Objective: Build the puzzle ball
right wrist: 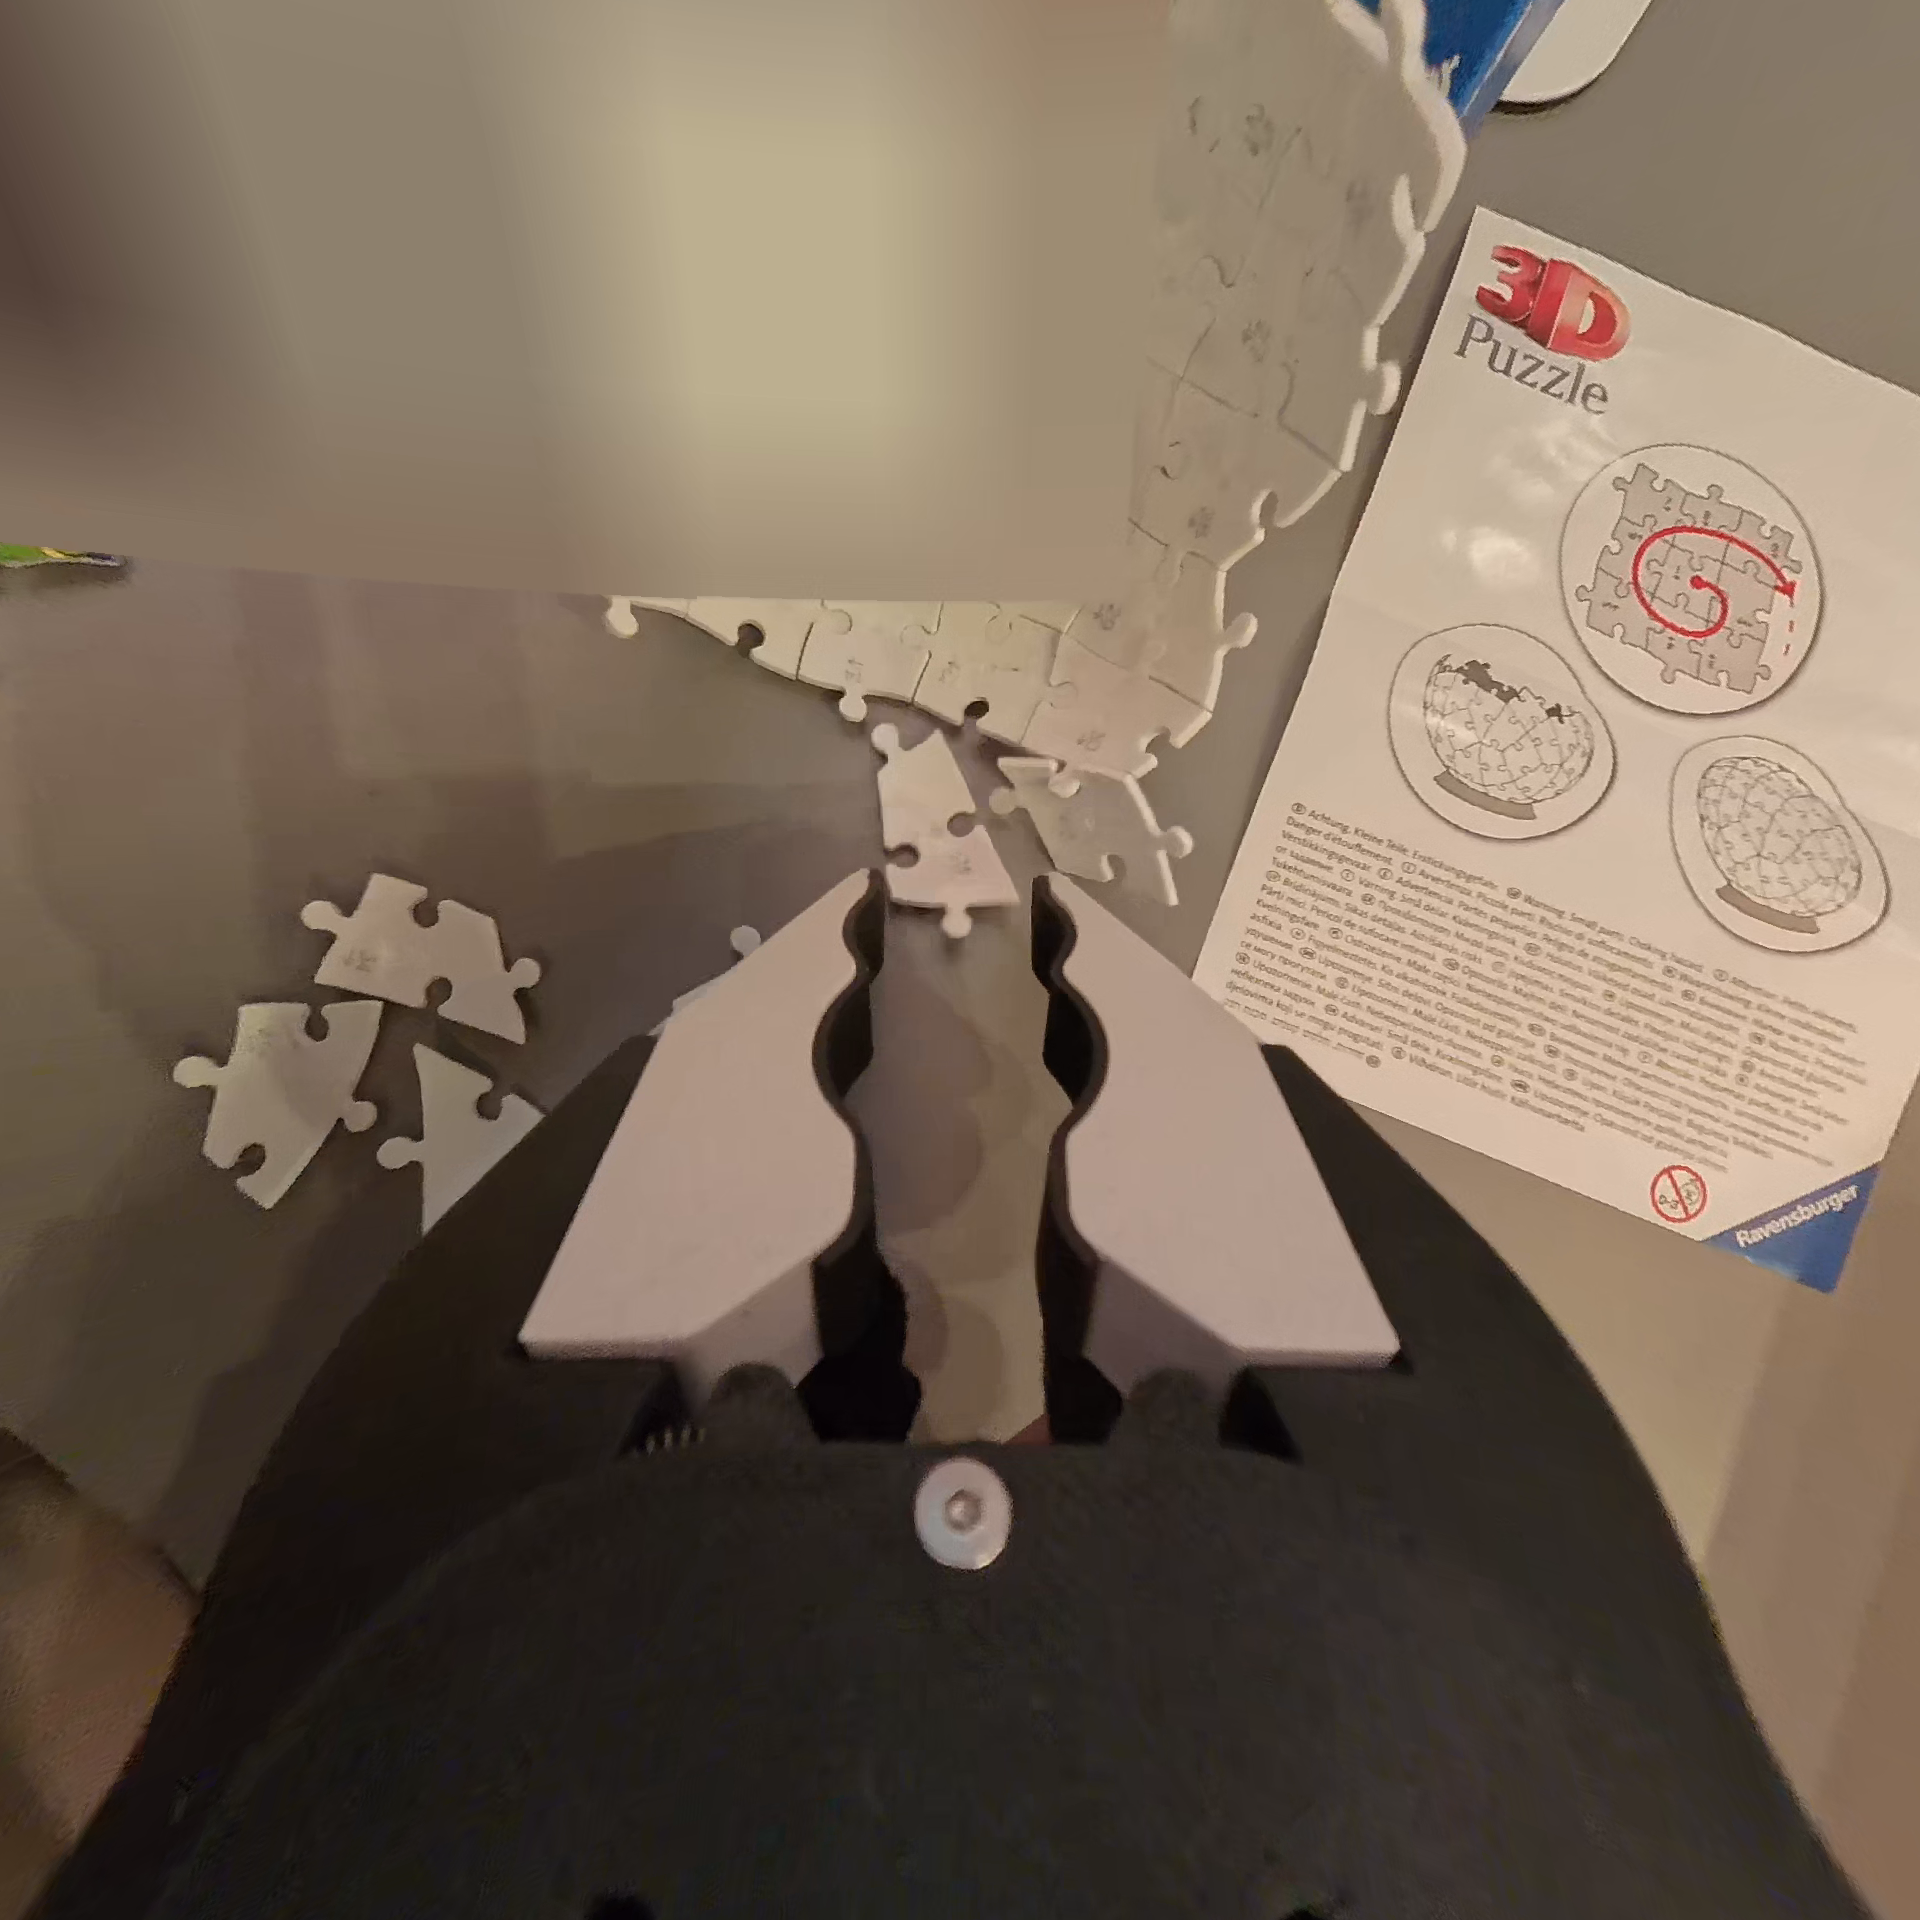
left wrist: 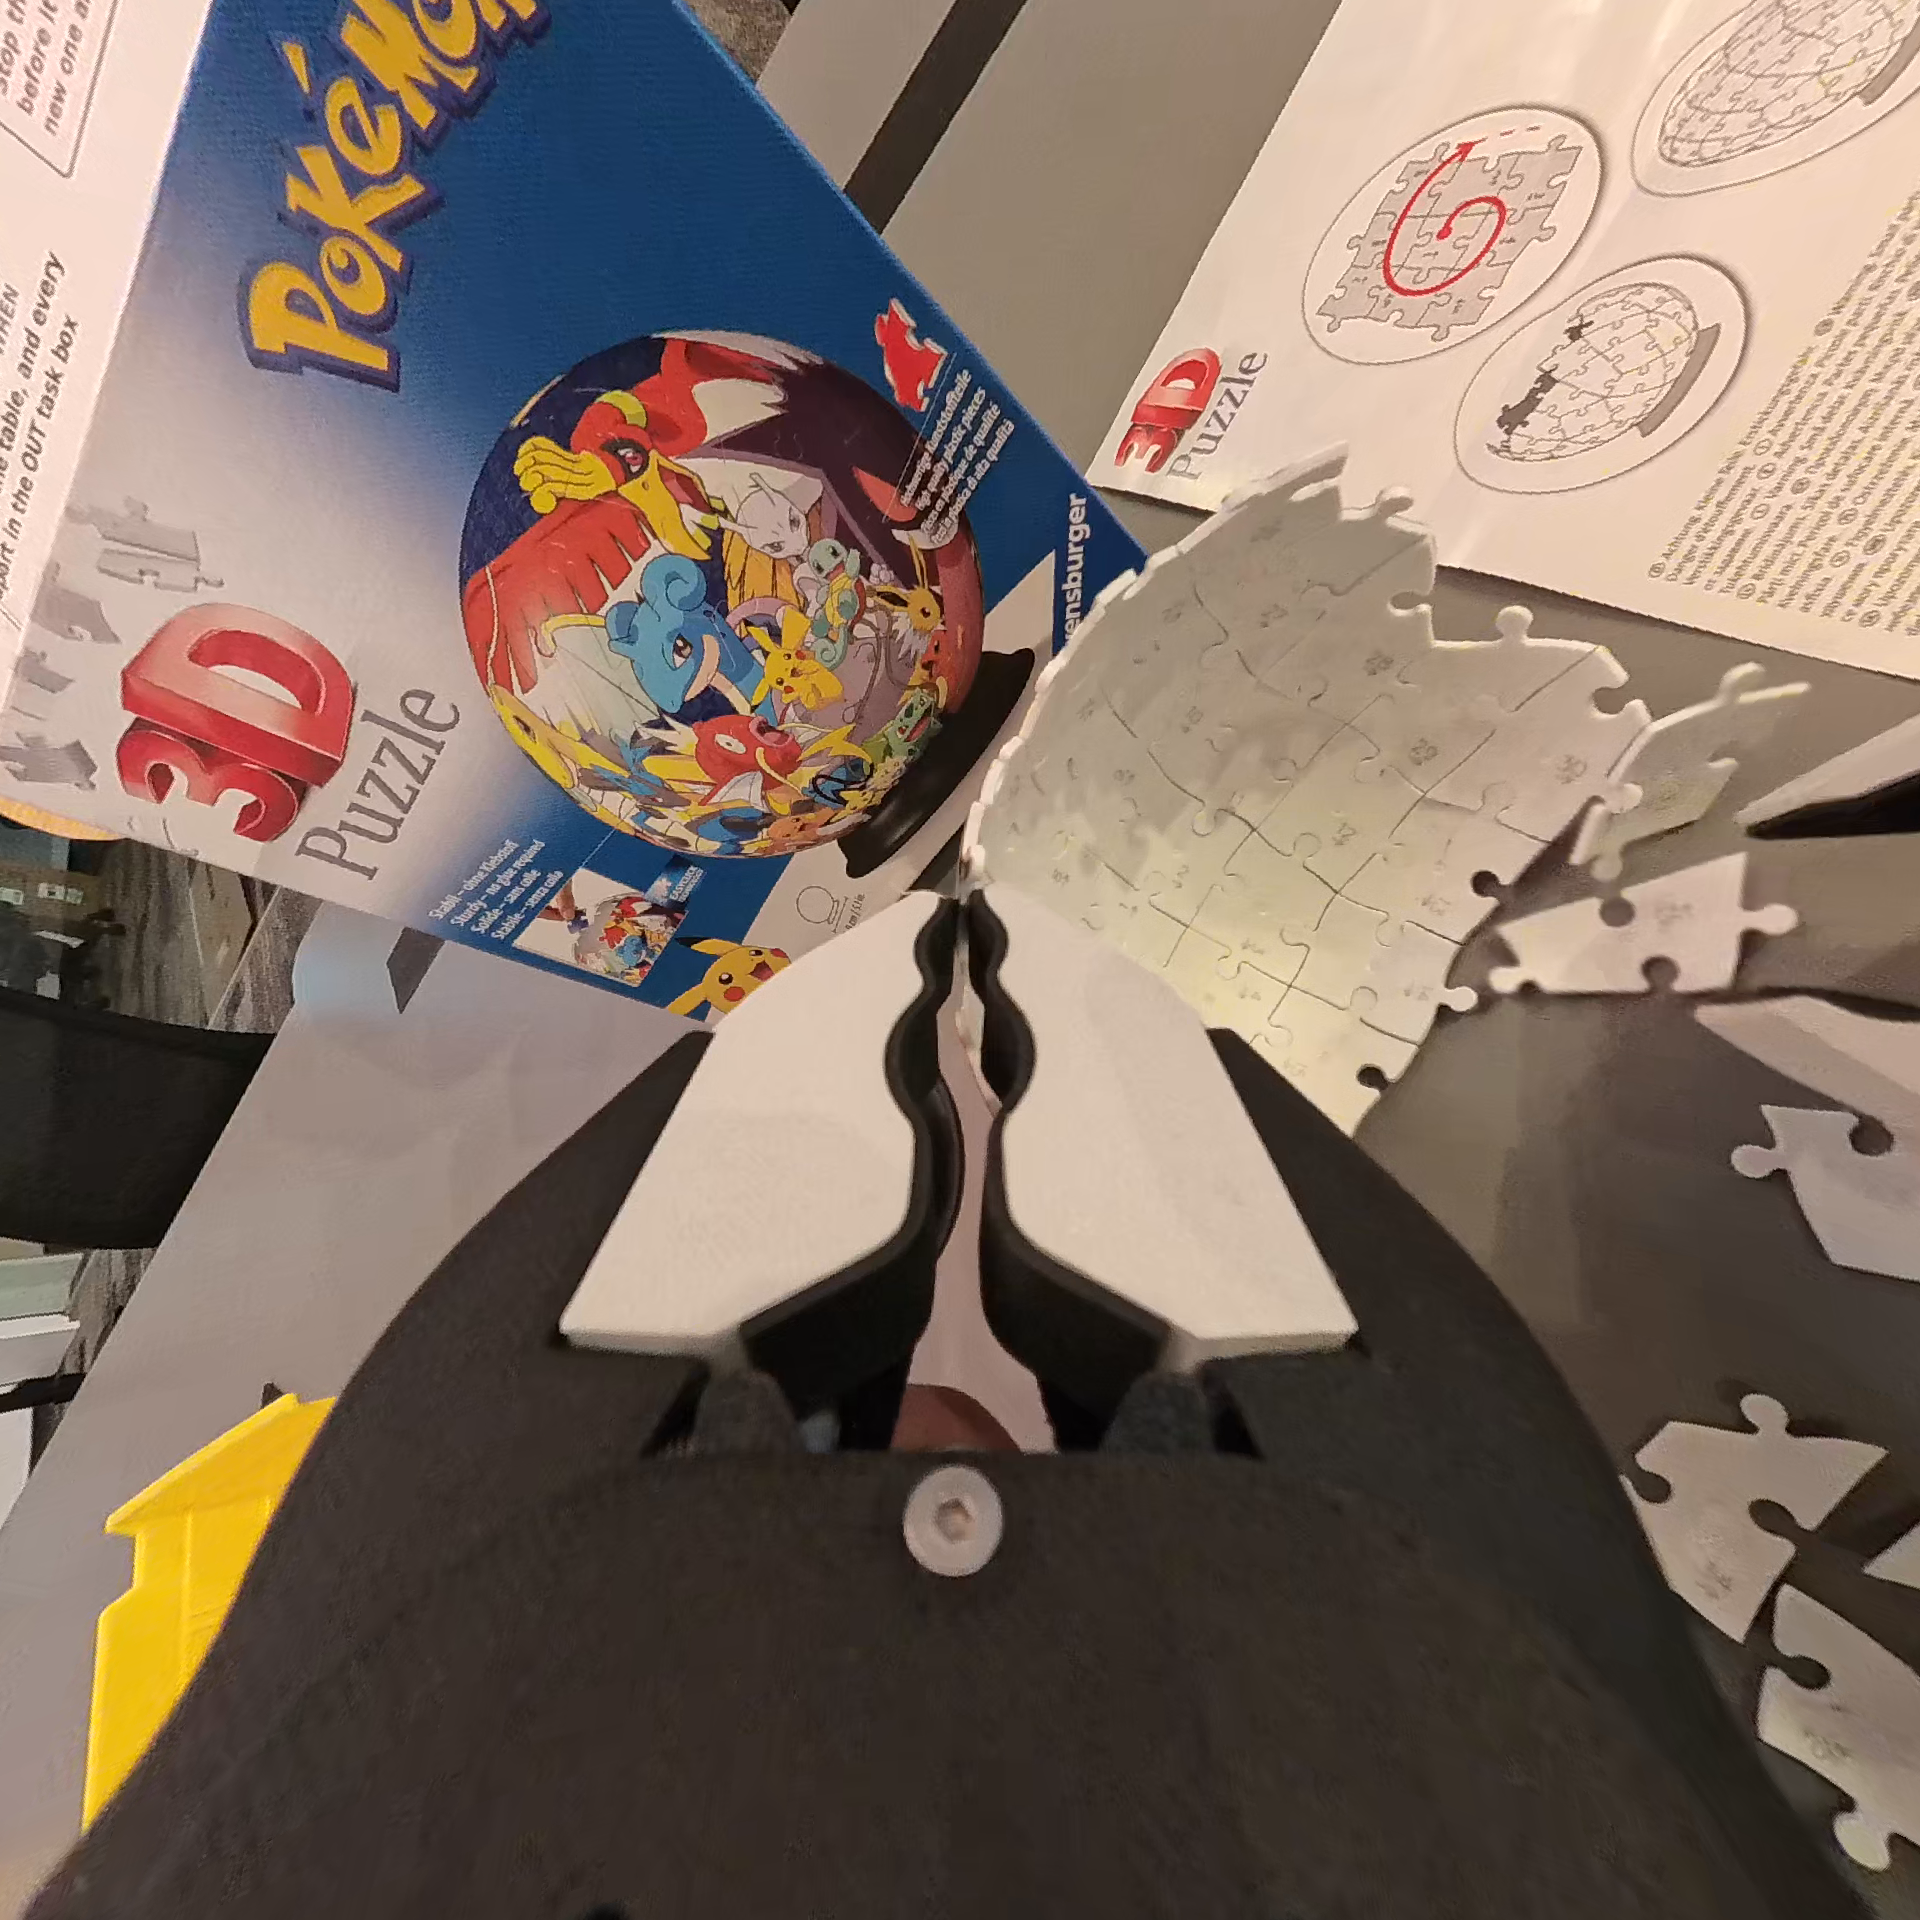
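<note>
Item 1, my left gripper point(left wrist: 961, 914): tongs pinched together on the rim of the part-built puzzle ball point(left wrist: 1288, 790). The shell is a curved bowl of joined white pcs, inner side toward the left cam, numbers faintly printed on the backs (not readable). It is held tilted up off the grey table point(left wrist: 1558, 1195), its jagged top edge near the instruction sheet.

Item 2, my right gripper point(right wrist: 956, 904): tongs apart, nothing between them, tips low over the table. Just ahead of the tips lies a loose white piece point(right wrist: 940, 831), w/ a second loose piece point(right wrist: 1101, 831) beside it on the right. Both sit just under the lower edge of the shell as seen from the right cam point(right wrist: 1226, 416).

Item 3, spare pieces: a small cluster of 3 white pcs point(right wrist: 416, 945), face down, left of the right gripper. More loose pcs point(left wrist: 1725, 1527) at the right edge of the left cam view.

Item 4, puzzle box point(left wrist: 582, 436): blue and white, picture of the finished ball on the front, lying on the table behind the left gripper.

Item 5, instruction sheet point(right wrist: 1621, 727): white paper w/ three round diagrams and fine print, flat on the table right of the shell.

Item 6, yellow object point(left wrist: 177, 1621): lower left of left cam, partly hidden; can't tell what it is.
</note>
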{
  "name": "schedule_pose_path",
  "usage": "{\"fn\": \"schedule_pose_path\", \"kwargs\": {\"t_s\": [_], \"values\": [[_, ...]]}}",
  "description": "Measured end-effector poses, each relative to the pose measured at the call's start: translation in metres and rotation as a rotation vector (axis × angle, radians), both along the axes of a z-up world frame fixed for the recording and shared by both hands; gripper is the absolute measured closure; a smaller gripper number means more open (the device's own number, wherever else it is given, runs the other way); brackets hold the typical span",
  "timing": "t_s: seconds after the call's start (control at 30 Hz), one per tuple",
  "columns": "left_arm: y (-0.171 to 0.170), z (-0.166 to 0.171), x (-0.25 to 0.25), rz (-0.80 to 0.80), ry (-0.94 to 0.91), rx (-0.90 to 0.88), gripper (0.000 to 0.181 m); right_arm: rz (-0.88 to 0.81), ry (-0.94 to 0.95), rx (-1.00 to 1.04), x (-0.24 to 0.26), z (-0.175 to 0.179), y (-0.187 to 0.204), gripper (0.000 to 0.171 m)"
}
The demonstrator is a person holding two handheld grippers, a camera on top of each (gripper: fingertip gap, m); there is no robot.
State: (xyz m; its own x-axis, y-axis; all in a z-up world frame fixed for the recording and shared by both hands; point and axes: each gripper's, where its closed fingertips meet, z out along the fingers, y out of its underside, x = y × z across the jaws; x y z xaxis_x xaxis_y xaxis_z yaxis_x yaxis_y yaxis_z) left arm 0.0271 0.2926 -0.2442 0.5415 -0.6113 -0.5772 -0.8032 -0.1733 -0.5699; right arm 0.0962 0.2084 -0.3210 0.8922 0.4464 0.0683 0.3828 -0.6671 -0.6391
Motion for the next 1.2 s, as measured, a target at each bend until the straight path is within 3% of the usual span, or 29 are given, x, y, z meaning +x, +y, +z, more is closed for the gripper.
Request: {"fn": "schedule_pose_path", "kwargs": {"t_s": [0.17,0.27,0.5,0.87,1.2], "values": [[0.000,-0.001,-0.002,0.003,-0.001,0.002,0.180,0.147,-0.007,0.039,-0.014,0.008,-0.001,0.155],[0.001,-0.002,-0.005,0.010,0.004,0.001,0.179,0.216,-0.107,0.055,-0.012,0.005,0.006,0.155],[0.004,-0.003,-0.012,0.026,-0.005,0.000,0.180,0.330,-0.102,-0.005,-0.004,-0.011,0.009,0.146],[0.004,-0.003,-0.012,0.027,-0.008,-0.001,0.180,0.334,-0.036,-0.060,-0.009,-0.013,0.001,0.139],[0.004,-0.004,-0.015,0.031,-0.011,-0.003,0.179,0.263,0.044,-0.060,-0.012,-0.011,-0.002,0.149]]}}
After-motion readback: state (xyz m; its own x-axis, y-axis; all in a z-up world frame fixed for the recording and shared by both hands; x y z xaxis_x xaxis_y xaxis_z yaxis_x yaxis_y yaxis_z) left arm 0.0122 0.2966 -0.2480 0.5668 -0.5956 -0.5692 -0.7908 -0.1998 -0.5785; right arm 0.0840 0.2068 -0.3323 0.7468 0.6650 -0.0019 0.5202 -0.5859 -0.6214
